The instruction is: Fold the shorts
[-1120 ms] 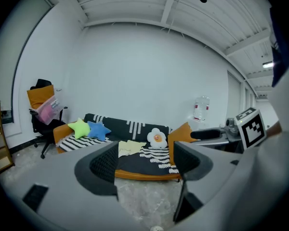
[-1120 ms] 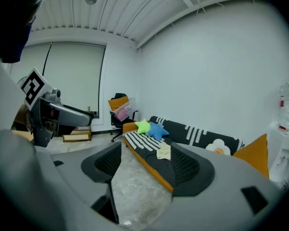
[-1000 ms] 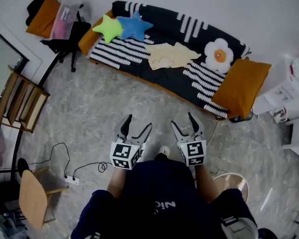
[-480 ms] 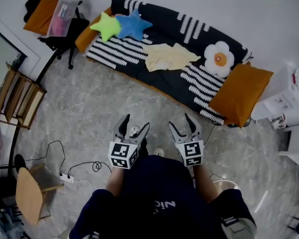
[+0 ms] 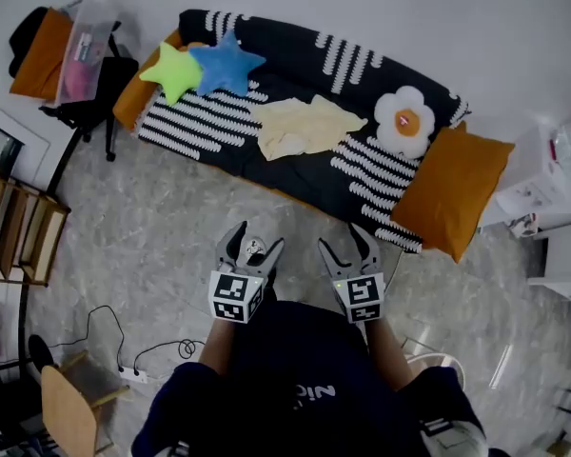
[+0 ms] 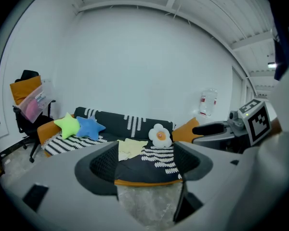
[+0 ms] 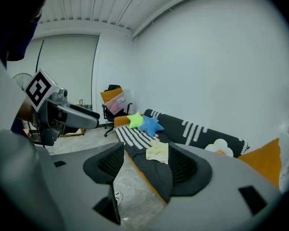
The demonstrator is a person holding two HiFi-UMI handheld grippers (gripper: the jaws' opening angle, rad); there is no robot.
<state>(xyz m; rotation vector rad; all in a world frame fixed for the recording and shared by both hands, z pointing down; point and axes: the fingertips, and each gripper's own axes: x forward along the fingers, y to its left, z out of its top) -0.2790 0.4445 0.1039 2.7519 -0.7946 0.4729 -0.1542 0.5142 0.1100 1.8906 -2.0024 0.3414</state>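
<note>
Presently, in the head view, both my forearms reach forward from my torso, side by side and roughly parallel. Each gripper points toward twelve o'clock and tilts a little downward over the grey marbled floor.

The left gripper sits at eleven o'clock from my body, with its marker cube nearest me. The right gripper sits at one o'clock behind its own marker cube. The two grippers are near each other but apart.

In the left gripper view, the left gripper has its jaws spread wide. Nothing lies between them, and only floor and the sofa show in the gap. The right gripper appears at three o'clock in that view.

In the right gripper view, the right gripper also stands wide open and empty. Its jaws have just been closing slightly, with nothing between the pads. The left gripper shows at nine o'clock.

The shorts, pale yellow and rumpled, lie at twelve o'clock from both grippers and well apart from them. They rest on the seat of the black-and-white striped sofa, and neither gripper touches them.

On that seat, a green star cushion and a blue star cushion lie at ten o'clock from the shorts. A flower cushion lies at three o'clock from them. An orange cushion lies at four o'clock.
</note>
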